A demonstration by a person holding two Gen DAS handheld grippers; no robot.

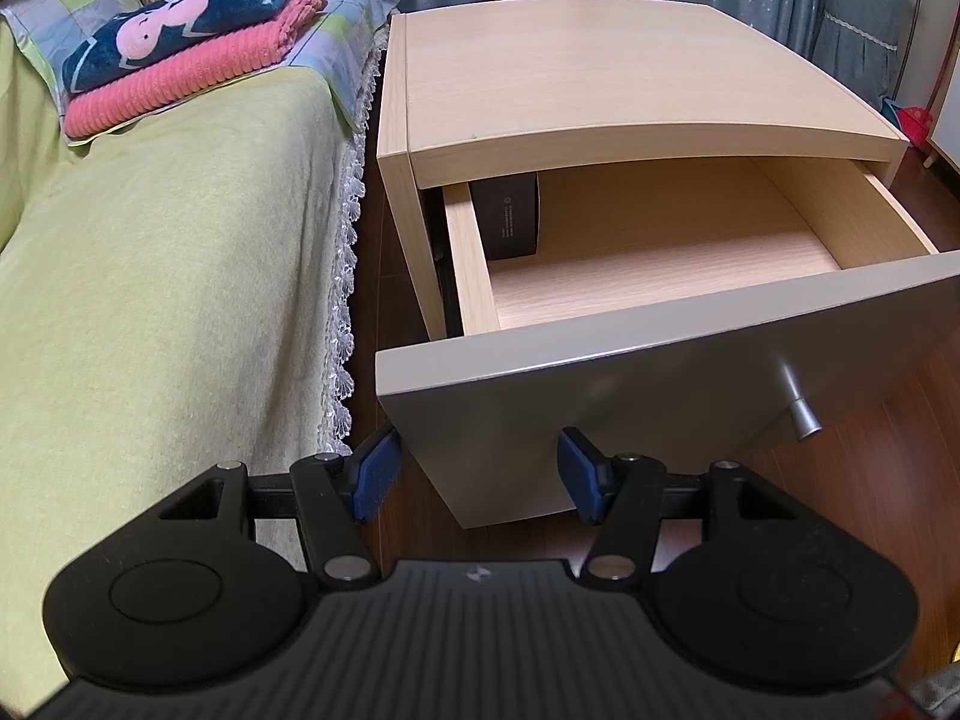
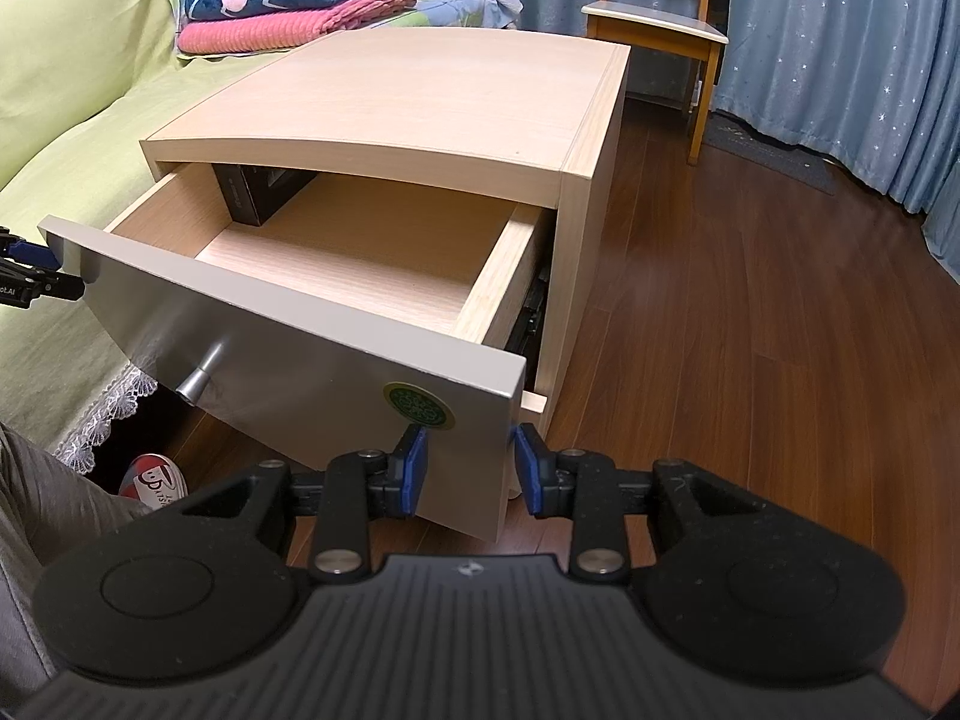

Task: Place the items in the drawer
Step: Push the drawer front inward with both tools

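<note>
drawer (image 1: 660,276): stood pulled well out of the nightstand (image 1: 600,72); floor of it mostly bare wood.
black box (image 1: 510,216): sat upright inside the drawer, at the back corner on the bed side, partly under the nightstand top.
knob (image 1: 801,417): metal, on the drawer front; neither gripper was on it.
left gripper (image 1: 477,477): jaws wide, nothing between them; hung just in front of the drawer front, at the bed-side edge of the drawer.
right gripper (image 2: 471,468): jaws part open, holding nothing; sat at the drawer front's other edge, straddling its corner w/o clamping it, near the round green sticker (image 2: 418,405).
bed (image 1: 150,276): beside the drawer, folded blankets (image 1: 192,54) piled near its head.
step in hand: my read, ambiguous. Scene fit either a drawer open w/ more things to fetch, or loading done w/ the box in & only shutting left. No other loose thing to put away showed near the drawer.
next move: can't settle from these views; either way both grippers were free & close to the drawer front.
</note>
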